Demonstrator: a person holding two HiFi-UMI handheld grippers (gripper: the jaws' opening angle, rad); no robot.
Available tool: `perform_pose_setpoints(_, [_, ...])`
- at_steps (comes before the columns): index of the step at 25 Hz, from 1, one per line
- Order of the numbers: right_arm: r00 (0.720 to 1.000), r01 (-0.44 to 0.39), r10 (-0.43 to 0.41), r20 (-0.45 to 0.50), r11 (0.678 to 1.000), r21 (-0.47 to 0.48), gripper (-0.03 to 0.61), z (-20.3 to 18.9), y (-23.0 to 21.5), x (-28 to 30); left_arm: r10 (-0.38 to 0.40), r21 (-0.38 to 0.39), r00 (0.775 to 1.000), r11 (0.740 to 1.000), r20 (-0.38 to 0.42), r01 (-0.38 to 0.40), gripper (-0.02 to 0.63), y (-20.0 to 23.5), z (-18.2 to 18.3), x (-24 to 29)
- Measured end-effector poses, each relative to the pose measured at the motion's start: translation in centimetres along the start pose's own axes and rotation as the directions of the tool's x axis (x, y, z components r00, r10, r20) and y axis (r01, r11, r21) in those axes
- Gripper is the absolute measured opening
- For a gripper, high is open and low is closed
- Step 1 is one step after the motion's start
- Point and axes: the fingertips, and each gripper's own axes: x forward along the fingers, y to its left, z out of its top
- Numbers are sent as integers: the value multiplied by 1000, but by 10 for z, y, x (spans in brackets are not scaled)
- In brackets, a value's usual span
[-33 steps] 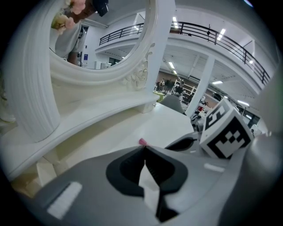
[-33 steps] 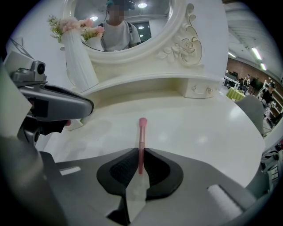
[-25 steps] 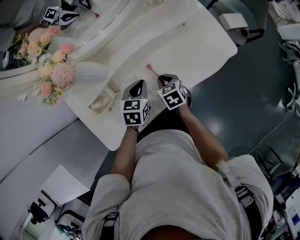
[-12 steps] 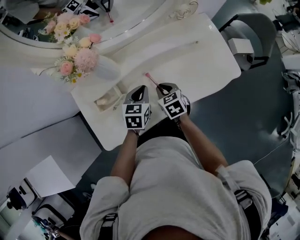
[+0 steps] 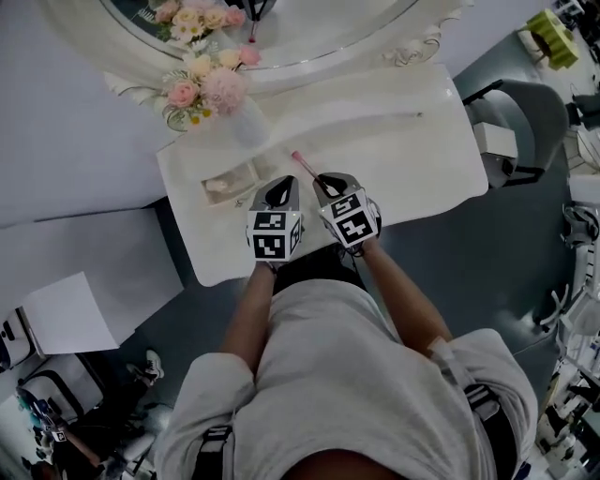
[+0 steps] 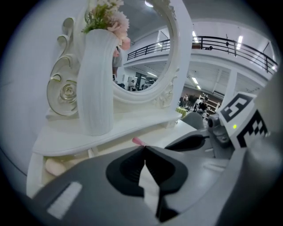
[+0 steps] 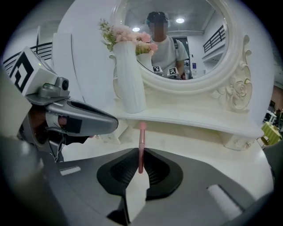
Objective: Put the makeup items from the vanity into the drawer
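A thin pink makeup stick (image 5: 302, 165) juts forward from my right gripper (image 5: 322, 179), which is shut on its lower end over the front of the white vanity (image 5: 403, 150). In the right gripper view the stick (image 7: 141, 139) stands upright between the pads, and my right gripper (image 7: 140, 155) points at the vase and mirror. My left gripper (image 5: 281, 186) hovers just left of it, shut and holding nothing (image 6: 144, 149). A small open drawer (image 5: 246, 177) lies to the left of both grippers with a pale beige item (image 5: 217, 186) inside.
A white vase (image 5: 248, 122) of pink and cream flowers (image 5: 202, 80) stands behind the drawer, below the round mirror (image 5: 309, 23). The vase (image 6: 95, 84) rises close ahead in the left gripper view. A grey chair (image 5: 516, 122) stands to the vanity's right.
Both grippers have risen a little over the vanity's front, side by side. The pink stick stays in the right jaws. The head view has swung, showing more mirror.
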Motion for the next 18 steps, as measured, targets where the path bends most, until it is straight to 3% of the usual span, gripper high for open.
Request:
perform_pose_setpoints(8, [994, -105, 106, 7, 989, -103, 38, 20, 34, 17, 119, -92, 993, 989, 20, -117, 3, 40, -15, -26])
perform_pose_setpoints(18, [977, -215, 212, -38, 950, -227, 38, 41, 75, 39, 221, -204, 975, 956, 29, -210, 3, 83, -27, -46])
